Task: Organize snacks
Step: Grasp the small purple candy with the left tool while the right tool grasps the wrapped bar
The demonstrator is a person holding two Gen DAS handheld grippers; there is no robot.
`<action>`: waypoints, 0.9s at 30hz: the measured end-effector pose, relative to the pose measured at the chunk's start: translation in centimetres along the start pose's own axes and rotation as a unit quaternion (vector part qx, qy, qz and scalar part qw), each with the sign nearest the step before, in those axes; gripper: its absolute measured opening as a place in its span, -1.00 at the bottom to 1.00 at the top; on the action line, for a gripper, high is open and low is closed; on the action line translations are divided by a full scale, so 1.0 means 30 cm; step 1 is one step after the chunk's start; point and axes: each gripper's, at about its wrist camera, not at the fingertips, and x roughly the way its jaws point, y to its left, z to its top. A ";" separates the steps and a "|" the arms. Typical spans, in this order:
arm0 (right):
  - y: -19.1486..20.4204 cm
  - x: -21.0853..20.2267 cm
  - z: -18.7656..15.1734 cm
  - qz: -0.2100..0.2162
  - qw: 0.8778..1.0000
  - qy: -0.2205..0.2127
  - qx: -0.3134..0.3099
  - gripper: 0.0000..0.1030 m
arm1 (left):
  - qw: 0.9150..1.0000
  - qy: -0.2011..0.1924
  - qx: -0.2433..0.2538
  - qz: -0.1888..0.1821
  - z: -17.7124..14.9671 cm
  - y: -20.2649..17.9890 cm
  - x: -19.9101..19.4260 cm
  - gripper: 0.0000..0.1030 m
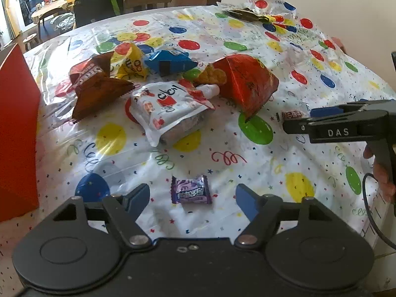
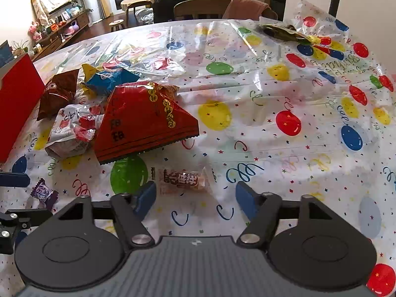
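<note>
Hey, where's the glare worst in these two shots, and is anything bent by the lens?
Right wrist view: strong sheen on the plastic tablecloth behind the snacks. Left wrist view: milder shine there; the table's far edge bows, and the red box leans.

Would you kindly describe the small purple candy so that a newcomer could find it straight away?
Start at the balloon-print tablecloth and its heap of large snack bags, led by the red bag. Nearer than the heap, alone on the cloth, lies the purple candy, in front of the open left gripper. It is far smaller than the bags, and the only purple wrapper.
</note>
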 end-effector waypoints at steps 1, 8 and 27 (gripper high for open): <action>0.000 0.003 0.001 0.002 1.000 0.001 -0.001 0.28 | 1.000 0.001 0.001 0.001 0.000 -0.003 0.005 0.39; 0.005 0.015 0.009 0.004 1.000 0.004 -0.009 -0.05 | 1.000 0.001 0.026 0.011 -0.003 -0.030 0.022 0.07; 0.060 -0.083 -0.003 -0.004 1.000 -0.019 -0.001 -0.50 | 1.000 -0.003 0.021 0.003 -0.006 0.012 -0.032 -0.49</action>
